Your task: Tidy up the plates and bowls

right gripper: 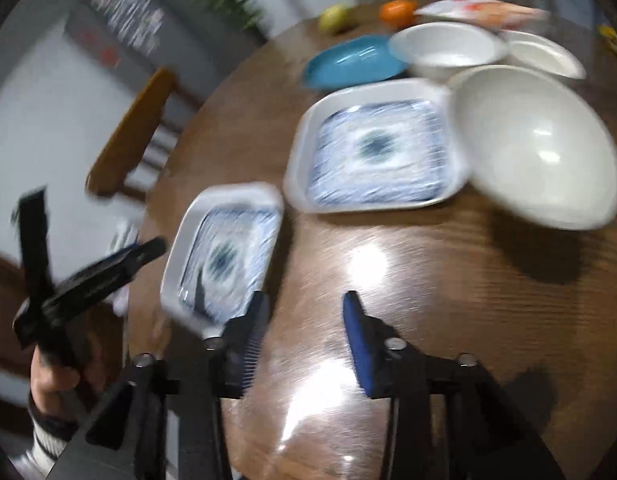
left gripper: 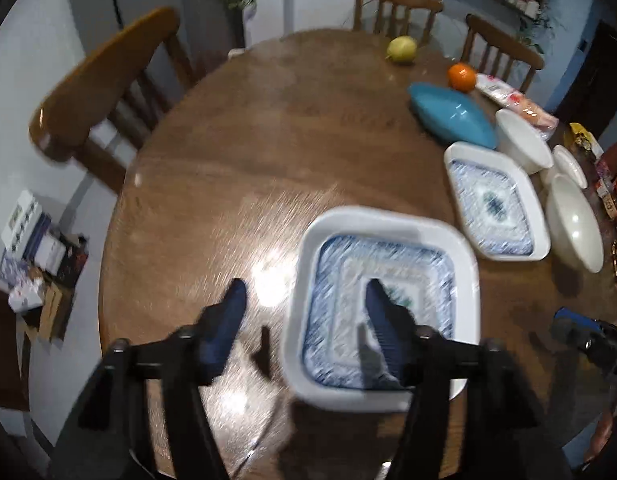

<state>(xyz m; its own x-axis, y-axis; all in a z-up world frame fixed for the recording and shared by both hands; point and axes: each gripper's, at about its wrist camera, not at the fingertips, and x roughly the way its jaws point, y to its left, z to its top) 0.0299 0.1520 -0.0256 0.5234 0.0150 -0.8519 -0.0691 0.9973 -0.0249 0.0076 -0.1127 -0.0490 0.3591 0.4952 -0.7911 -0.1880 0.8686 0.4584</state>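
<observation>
A square white dish with a blue pattern (left gripper: 388,256) (right gripper: 224,248) lies on the round wooden table (left gripper: 248,140) close in front of me. My left gripper (left gripper: 306,300) is open and straddles the dish's left rim, with one finger over the pattern and the other over bare wood. My right gripper (right gripper: 306,300) is open above bare table, its left finger next to the dish's near corner. A second matching square dish (left gripper: 492,200) (right gripper: 376,144) lies further right. Beyond it are a blue oval dish (left gripper: 452,114) (right gripper: 352,62) and three white bowls (left gripper: 574,224) (right gripper: 536,140).
A yellow-green fruit (left gripper: 402,49), an orange (left gripper: 462,76) and food packets (left gripper: 516,104) sit at the table's far right. Wooden chairs (left gripper: 104,80) stand around the table. A hand (right gripper: 56,380) holds the left gripper's handle at the table's left edge.
</observation>
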